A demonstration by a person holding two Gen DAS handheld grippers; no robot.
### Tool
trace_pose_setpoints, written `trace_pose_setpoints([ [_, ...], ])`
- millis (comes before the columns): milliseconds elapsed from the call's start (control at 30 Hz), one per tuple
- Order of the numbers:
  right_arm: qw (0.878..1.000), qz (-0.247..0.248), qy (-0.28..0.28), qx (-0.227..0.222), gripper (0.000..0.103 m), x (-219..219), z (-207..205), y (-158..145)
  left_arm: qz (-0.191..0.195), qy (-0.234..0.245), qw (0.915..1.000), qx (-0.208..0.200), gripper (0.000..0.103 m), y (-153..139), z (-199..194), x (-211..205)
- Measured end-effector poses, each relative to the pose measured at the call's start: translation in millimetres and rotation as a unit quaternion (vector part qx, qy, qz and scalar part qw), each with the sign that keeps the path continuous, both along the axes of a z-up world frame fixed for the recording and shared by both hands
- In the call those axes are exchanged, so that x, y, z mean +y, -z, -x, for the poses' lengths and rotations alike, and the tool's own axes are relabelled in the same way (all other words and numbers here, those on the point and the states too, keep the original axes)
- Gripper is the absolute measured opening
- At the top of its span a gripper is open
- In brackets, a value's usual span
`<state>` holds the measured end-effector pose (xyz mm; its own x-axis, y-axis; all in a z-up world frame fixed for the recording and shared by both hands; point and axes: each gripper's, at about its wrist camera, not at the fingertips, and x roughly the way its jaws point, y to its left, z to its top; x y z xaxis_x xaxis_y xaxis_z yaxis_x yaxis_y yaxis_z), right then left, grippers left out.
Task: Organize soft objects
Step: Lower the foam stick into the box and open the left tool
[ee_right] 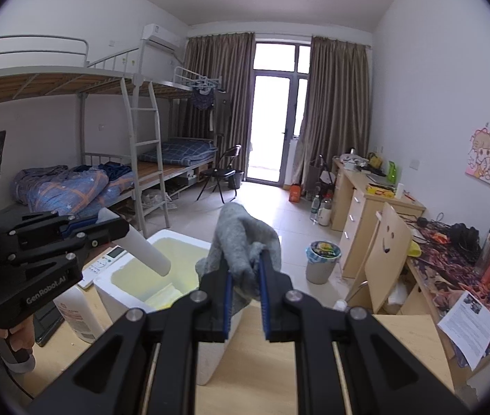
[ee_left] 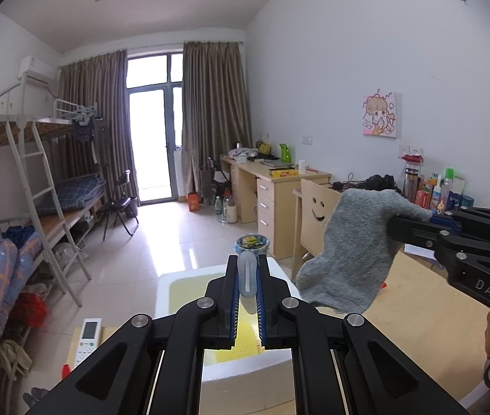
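Observation:
My left gripper (ee_left: 247,259) is shut on a pale grey-white soft tube (ee_left: 247,282) and holds it above the white foam box (ee_left: 179,278). The tube also shows in the right wrist view (ee_right: 148,252), slanting over the box (ee_right: 120,287). My right gripper (ee_right: 245,259) is shut on a fuzzy grey cloth (ee_right: 241,238), which hangs over the box's right side. In the left wrist view the cloth (ee_left: 348,249) droops from the right gripper (ee_left: 404,221) to the right of the box.
The box stands on a wooden table (ee_right: 265,363) with a remote control (ee_left: 87,340) and a white bottle (ee_right: 79,311) to its left. A wooden chair (ee_right: 388,259), a bin (ee_right: 322,259), desks and bunk beds (ee_right: 72,180) stand beyond.

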<state>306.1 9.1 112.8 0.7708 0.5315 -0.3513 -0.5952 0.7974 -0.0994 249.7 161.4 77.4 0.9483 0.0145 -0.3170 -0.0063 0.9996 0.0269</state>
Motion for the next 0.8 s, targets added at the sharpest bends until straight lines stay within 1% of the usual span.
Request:
trace_pose_setpoints([
  [300,1.0,-0.002,0.015,0.003,0.016,-8.6,-7.0,1.1,0.001,0.002,0.9999,0.017,0.009,6.4,-15.2,1.0],
  [567,1.0,-0.002,0.019,0.005,0.016,-12.3,-8.5,3.4,0.0,-0.009,0.9994,0.032,0.009,11.6,-26.5,6.8],
  [700,1.0,-0.002,0.02,0.005,0.016,-12.3,-8.9,3.8,0.004,-0.009,0.9992,0.04,0.013,12.1,-28.9,7.7],
  [733,1.0,-0.002,0.02,0.005,0.016,-12.2,-9.2,3.7,0.005,-0.01,0.9991,0.042,0.017,12.0,-29.4,8.3],
  [767,1.0,-0.001,0.02,0.005,0.016,-11.5,-8.2,3.9,0.007,-0.013,0.999,0.043,0.023,11.6,-29.5,9.0],
  [800,1.0,-0.001,0.02,0.005,0.016,-11.6,-8.2,3.6,0.006,-0.015,0.999,0.041,0.048,11.7,-29.3,9.2],
])
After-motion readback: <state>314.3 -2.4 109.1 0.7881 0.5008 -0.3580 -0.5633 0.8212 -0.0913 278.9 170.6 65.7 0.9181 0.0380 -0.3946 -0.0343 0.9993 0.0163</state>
